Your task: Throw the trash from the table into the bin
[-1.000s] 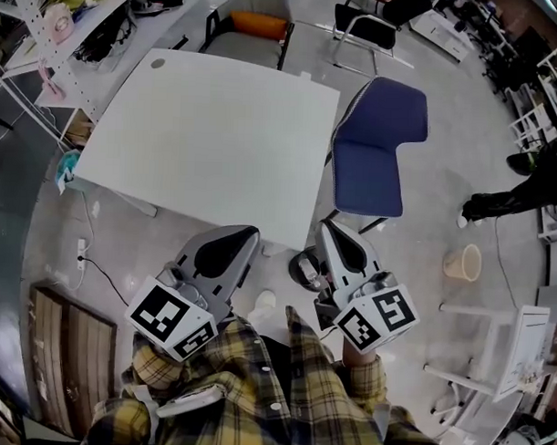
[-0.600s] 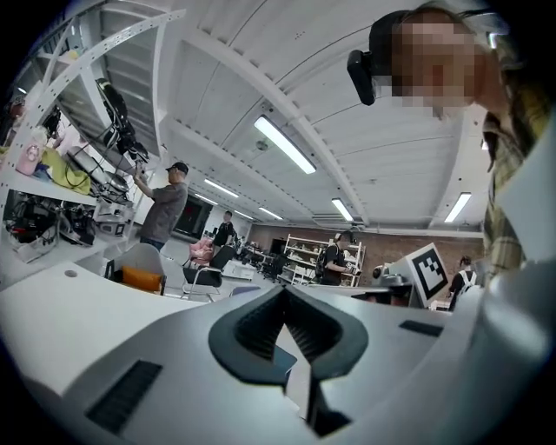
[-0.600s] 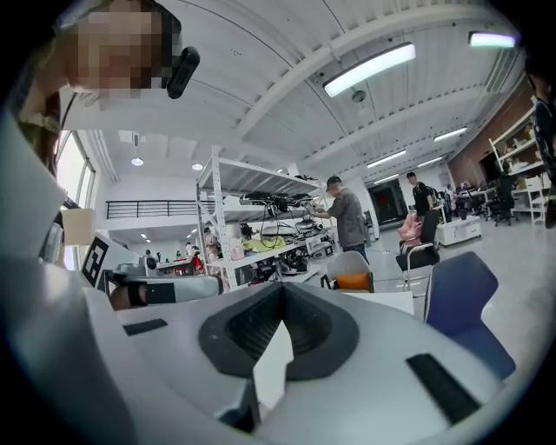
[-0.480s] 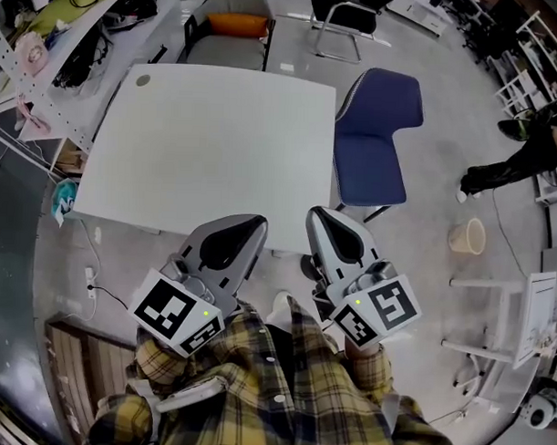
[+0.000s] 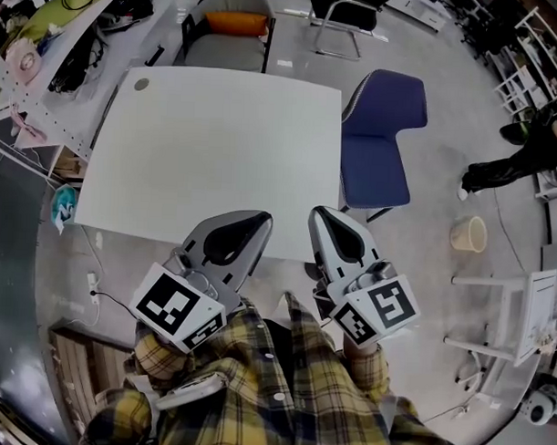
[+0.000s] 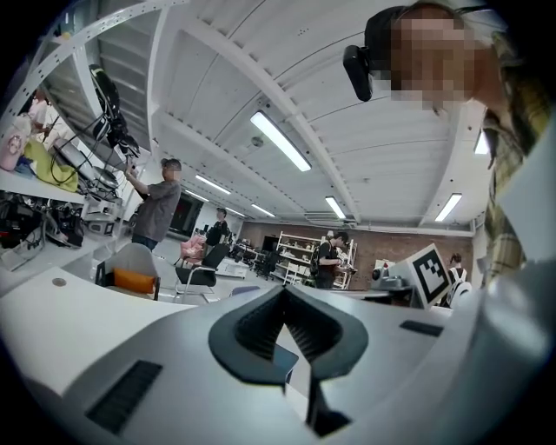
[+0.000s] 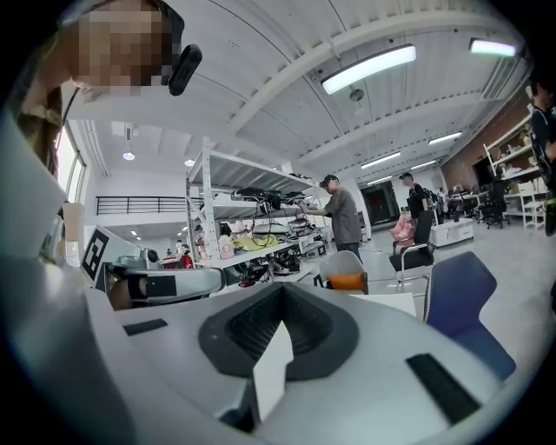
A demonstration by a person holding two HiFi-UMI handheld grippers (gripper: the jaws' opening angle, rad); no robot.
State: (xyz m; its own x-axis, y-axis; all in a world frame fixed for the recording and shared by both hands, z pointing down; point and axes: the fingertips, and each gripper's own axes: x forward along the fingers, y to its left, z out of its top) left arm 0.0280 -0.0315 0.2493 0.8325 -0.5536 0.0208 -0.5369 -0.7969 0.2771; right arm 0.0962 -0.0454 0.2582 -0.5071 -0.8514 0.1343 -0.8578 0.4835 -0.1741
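The white table (image 5: 217,142) lies ahead of me, and I see no trash on its top, only a small grey disc (image 5: 142,83) at its far left corner. A beige bin (image 5: 467,235) stands on the floor to the right, beyond the blue chair (image 5: 377,129). My left gripper (image 5: 258,222) and right gripper (image 5: 317,215) are side by side close to my body, their tips over the table's near edge. Both are shut with nothing held. In the left gripper view the left gripper (image 6: 282,294) points level across the table; in the right gripper view the right gripper (image 7: 281,291) does the same.
The blue chair sits at the table's right side, between me and the bin. A grey chair with an orange cushion (image 5: 238,24) stands behind the table. Shelving (image 5: 48,36) lines the left. White frames (image 5: 521,326) and a person's legs (image 5: 513,166) are at the right.
Both grippers have moved forward together; their tips, short of the table a second ago, now reach over its near edge. Both stay shut.
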